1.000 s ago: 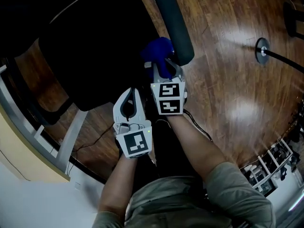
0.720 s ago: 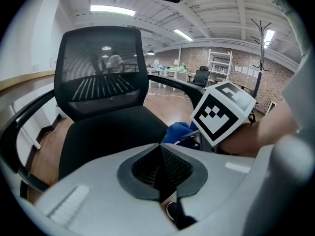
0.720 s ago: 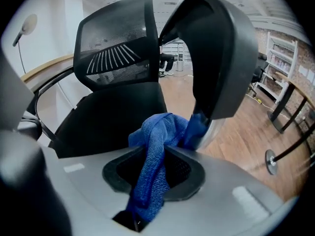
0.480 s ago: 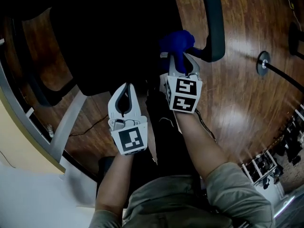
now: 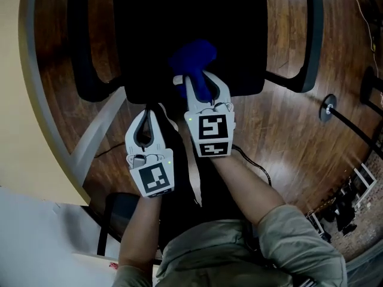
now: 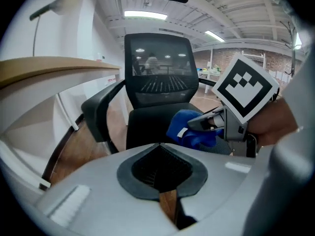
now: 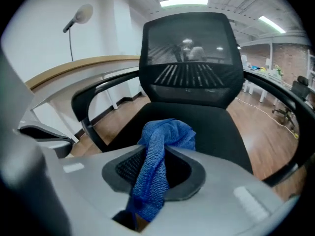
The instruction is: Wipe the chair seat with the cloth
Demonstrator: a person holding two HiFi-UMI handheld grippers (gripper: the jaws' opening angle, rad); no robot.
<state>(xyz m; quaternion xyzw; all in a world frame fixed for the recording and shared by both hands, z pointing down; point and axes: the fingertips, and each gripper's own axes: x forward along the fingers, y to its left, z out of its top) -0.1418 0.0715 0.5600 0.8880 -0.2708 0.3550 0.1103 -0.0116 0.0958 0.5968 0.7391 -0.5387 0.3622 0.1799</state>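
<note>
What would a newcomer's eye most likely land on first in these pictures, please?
The bright blue cloth stands out first, clamped in the right gripper and bunched over the front part of the black chair seat. Beside it, the left gripper is shut with nothing in it, just short of the seat's front edge.

L tongs (image 5: 148, 109) closed; R tongs (image 5: 195, 81) mid-opening, cloth (image 5: 192, 57) between
</note>
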